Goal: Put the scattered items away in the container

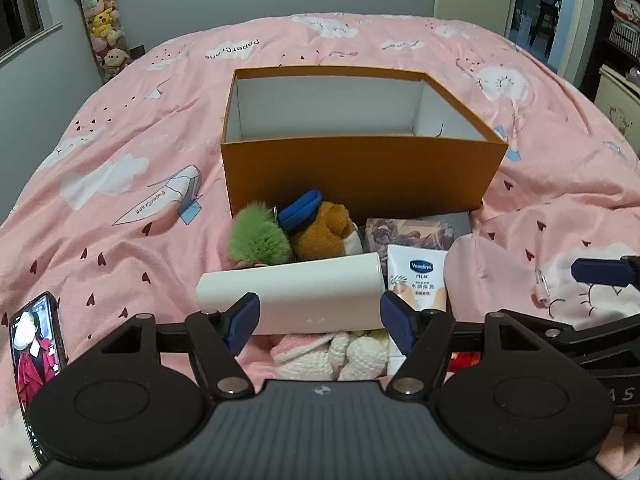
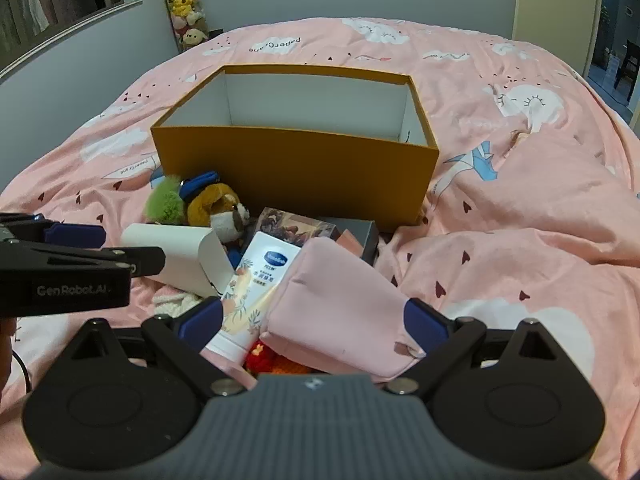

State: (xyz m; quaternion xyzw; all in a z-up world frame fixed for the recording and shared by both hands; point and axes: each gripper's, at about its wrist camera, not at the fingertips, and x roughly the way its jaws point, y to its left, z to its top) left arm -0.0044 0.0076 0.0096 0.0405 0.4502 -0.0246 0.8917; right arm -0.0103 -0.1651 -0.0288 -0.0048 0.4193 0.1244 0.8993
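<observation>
Left wrist view is showing the left claw [image 1: 318,326] standing wide, straddling the white cylinder [image 1: 292,294], whose long axis is running left to right across the frame. Right claw [image 2: 314,322] is gaping wide around the pink pouch [image 2: 340,312]. Orange box [image 1: 360,168] is sitting beyond on the pink bed [image 1: 120,160].

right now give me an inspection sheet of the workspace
surface: pink bedspread, rumpled.
job's things: orange box open, nothing seen inside; white carton, lotion tube, pink pouch, plush dog, green pompom and a book piled in front of it.
clutter: phone, screen lit.
grippers: left tool and right tool both open, holding nothing.
cables: dark cord at the edge.
surroundings: plush toy rack, doorway.
</observation>
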